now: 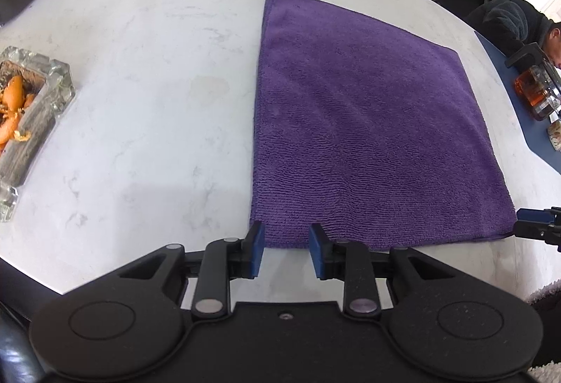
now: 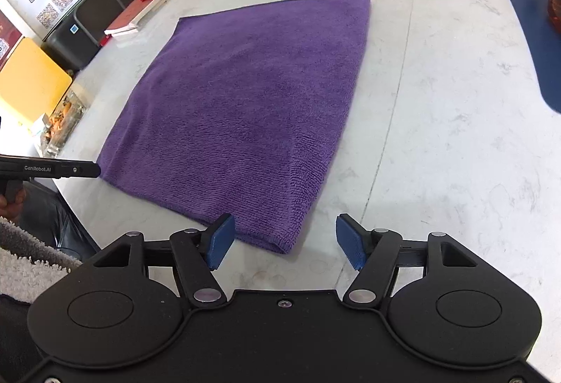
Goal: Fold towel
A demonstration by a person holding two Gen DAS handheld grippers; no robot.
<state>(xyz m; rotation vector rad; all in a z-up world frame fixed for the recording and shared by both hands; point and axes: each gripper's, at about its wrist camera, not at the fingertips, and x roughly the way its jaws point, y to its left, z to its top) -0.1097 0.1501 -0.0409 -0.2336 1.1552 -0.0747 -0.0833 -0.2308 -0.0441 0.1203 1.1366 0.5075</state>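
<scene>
Jaws on both sides stand parted and empty: your left gripper narrow, your right gripper wider, each at a near corner of the flat purple terry towel on the white marble tabletop, seemingly placed to lift that edge for a fold.

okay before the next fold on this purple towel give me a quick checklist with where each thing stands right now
1. Towel lies flat on the table, edges lined up: ok.
2. Left tool open at the near left corner, nothing pinched: ok.
3. Right tool open at the near right corner, nothing pinched: ok.
4. Table to the right of the towel free for folding across: ok.
5. Glass ashtray with orange peel stands apart from the towel: ok.
6. Whether the layers under the top one are even: cannot tell.
</scene>
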